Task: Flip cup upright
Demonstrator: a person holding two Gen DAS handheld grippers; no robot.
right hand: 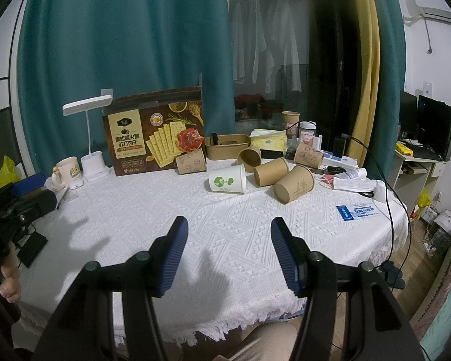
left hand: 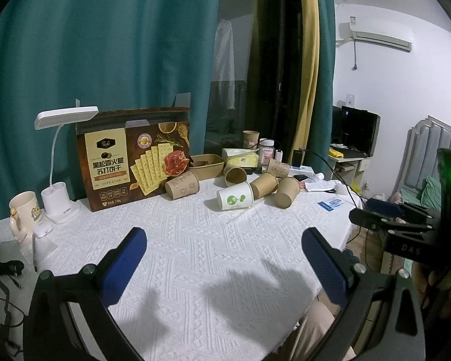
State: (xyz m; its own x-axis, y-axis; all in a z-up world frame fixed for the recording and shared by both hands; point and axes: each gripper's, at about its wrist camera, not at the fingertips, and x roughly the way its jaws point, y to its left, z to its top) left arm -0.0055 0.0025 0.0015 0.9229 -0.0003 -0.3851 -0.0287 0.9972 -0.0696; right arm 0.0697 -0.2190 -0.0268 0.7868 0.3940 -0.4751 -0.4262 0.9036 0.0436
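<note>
At the far middle of the counter [right hand: 153,210], a white cup [right hand: 227,179] with a green print lies on its side, mouth toward the right, just beside a huddle of brown cups [right hand: 270,171] that lie tipped too (another stands upright farther back). To their left a cracker box [right hand: 156,138] stands, then a desk lamp [right hand: 87,105] and a mug [right hand: 67,170]. A blue card [right hand: 357,210] and a black cable [right hand: 388,198] lie to the right. The left tongs [left hand: 224,234] and right tongs [right hand: 229,223] hang over the near cloth, jaws apart and holding nothing. Only bare cloth lies between them and the cups.
</note>
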